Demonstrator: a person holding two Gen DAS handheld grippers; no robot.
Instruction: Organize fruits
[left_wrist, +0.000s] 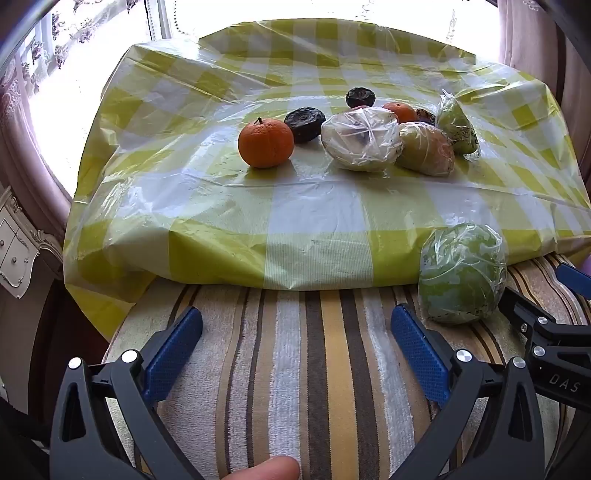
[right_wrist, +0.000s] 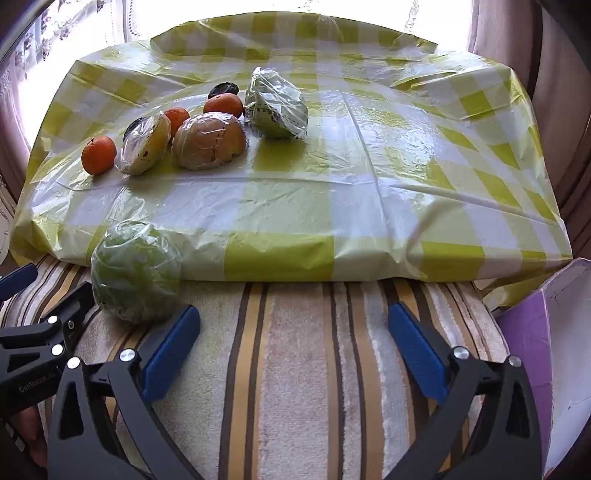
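Two grippers, left gripper (left_wrist: 295, 350) and right gripper (right_wrist: 293, 350), hold their jaws wide apart, grasping nothing. Most fruits sit on the table (left_wrist: 221, 221). One wrapped green fruit (left_wrist: 461, 273) rests on the striped towel (left_wrist: 295, 369); its slippery wrap could make it roll off.

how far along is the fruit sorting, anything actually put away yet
Done: nothing clearly. The purple box at the right edge shows no fruit, though its inside is mostly out of view.
In hand: nothing. The left gripper and right gripper both hang open over the striped towel.
Left: the wrapped green fruit lying on the towel, and the cluster on the checked cloth, including the nearest orange.
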